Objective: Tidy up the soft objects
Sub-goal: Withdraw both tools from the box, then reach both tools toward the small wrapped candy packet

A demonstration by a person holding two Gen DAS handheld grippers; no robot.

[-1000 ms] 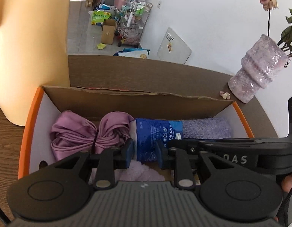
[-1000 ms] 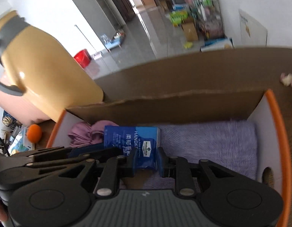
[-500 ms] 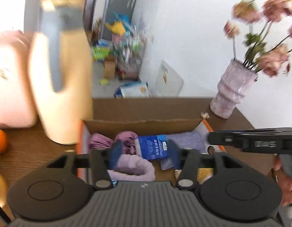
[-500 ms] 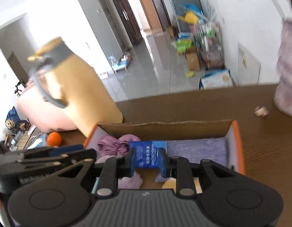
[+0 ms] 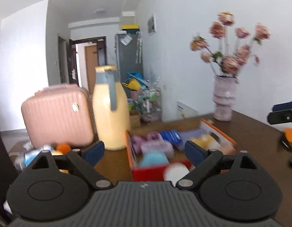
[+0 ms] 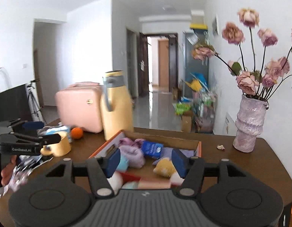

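Note:
An orange-rimmed cardboard box (image 5: 219, 132) (image 6: 199, 147) stands on the brown table and holds soft things: a purple cloth (image 6: 127, 141), a blue tissue pack (image 6: 152, 149) (image 5: 171, 136), a lilac towel (image 5: 193, 134), a yellow plush (image 6: 164, 167), a pink fluffy roll (image 5: 157, 147) and a light blue piece (image 5: 154, 158). My left gripper (image 5: 144, 151) is open and empty, held back above the box's near end. My right gripper (image 6: 145, 159) is open and empty, also pulled back over the near end. Each gripper shows at the edge of the other's view.
A yellow jug (image 5: 110, 109) (image 6: 115, 104) and a pink case (image 5: 57, 117) (image 6: 79, 106) stand left of the box. An orange (image 6: 76, 133), a yellow cup (image 6: 60, 147) and wrappers lie at the left. A vase of flowers (image 6: 249, 124) (image 5: 223, 102) stands at the right.
Both grippers have pulled up and back out of the box and opened wide. The blue tissue pack stays in the box between the purple cloth and the lilac towel.

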